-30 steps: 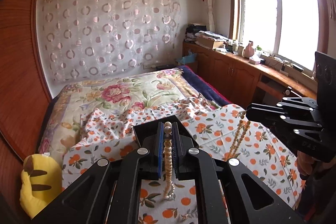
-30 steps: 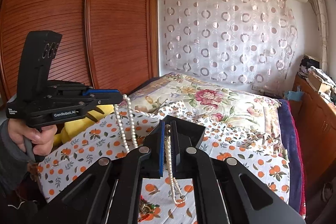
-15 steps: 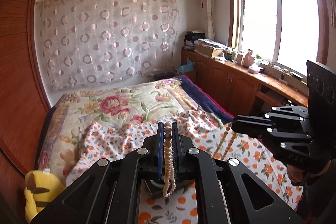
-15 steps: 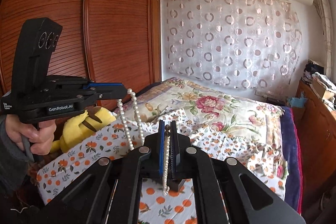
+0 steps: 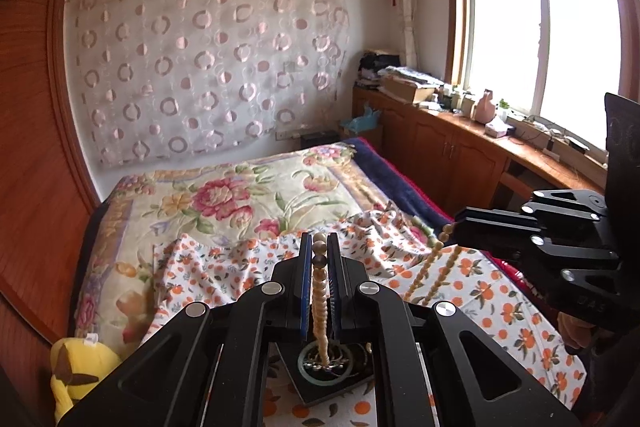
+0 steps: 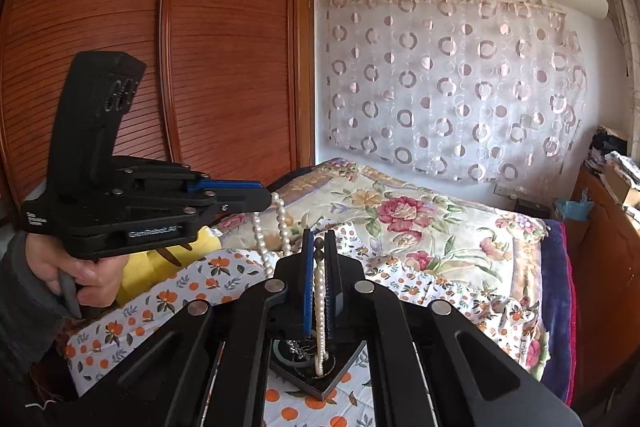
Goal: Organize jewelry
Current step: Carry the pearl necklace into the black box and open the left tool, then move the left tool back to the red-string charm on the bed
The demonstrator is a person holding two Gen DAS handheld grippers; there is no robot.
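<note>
A pearl necklace [image 5: 320, 303] hangs pinched between the blue pads of my left gripper [image 5: 319, 239], which is shut on it. My right gripper [image 6: 319, 239] is shut on a pearl strand [image 6: 319, 307] too. Each gripper shows in the other's view: the right gripper [image 5: 456, 223] with two beaded strands [image 5: 434, 259] slanting down, the left gripper [image 6: 268, 197] with a doubled strand [image 6: 280, 215] hanging from its tip. I cannot tell whether both hold one necklace. Below lies a black square tray [image 5: 316, 393] with a round dish [image 6: 286, 361] of small jewelry.
An orange-print cloth [image 5: 492, 307] covers the near end of the bed, over a floral quilt [image 5: 224, 195]. A yellow plush toy [image 5: 76, 371] lies at the left. A wooden wardrobe [image 6: 192, 67] stands on the left, and a wooden counter [image 5: 480, 147] runs under the window.
Both grippers have risen and moved along over the bed with the pearl strands still pinched. The strand ends have lifted off the cloth, and the black tray now shows beneath the fingers.
</note>
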